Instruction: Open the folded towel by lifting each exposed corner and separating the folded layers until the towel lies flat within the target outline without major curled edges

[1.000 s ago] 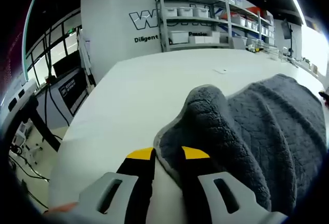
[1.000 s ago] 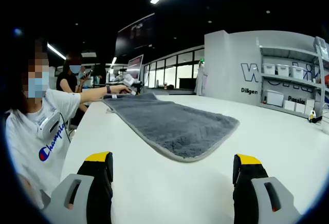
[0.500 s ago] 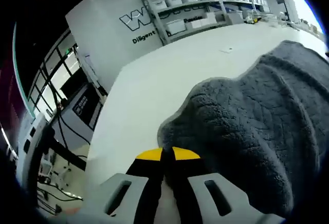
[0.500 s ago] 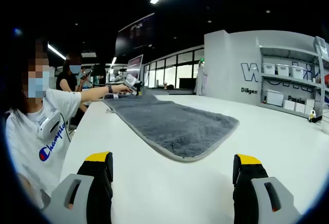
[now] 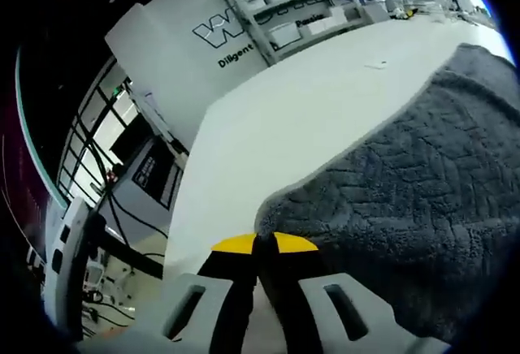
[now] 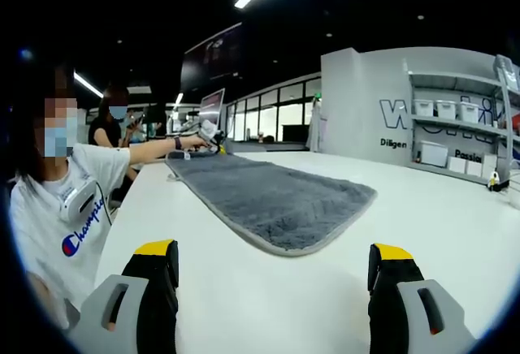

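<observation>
- Two claws work on one thick, dark grey, plush towel (image 6: pixel 272 200) that lies stretched along a broad white bench (image 6: pixel 439 232).
- The left claw (image 5: pixel 264 244), with yellow-tipped black jaws, is closed tight on the towel's near corner (image 5: pixel 280 208); its tips meet with the pale-bound hem pinched between them. In the left gripper view the grey pile (image 5: pixel 406 175) spreads away to the right from that pinch.
- I judge this grip is meant to raise the corner so the upper layer can be peeled off the one beneath; taking the hem and not the middle of the cloth gives a firm hold on a single layer.
- The right claw (image 6: pixel 272 269) hangs above bare bench, its two yellow-tipped jaws spread wide and holding nothing. The towel's rounded end (image 6: pixel 305 240) lies ahead of it, near but apart from both tips.
- From there it seems ready either to take that end or to pin it while the other side pulls.
- In the right gripper view, at the towel's far end, a hand-held device (image 6: pixel 210 137) meets the cloth at the end of a person's outstretched arm (image 6: pixel 154 149); whether this is the left claw I cannot tell for certain.
- The towel looks long and fairly flat, yet whether a fold remains is not clear. No target outline is plain on the bench.
- Grey metal shelves with white bins (image 5: pixel 301 13) stand against the wall behind.
</observation>
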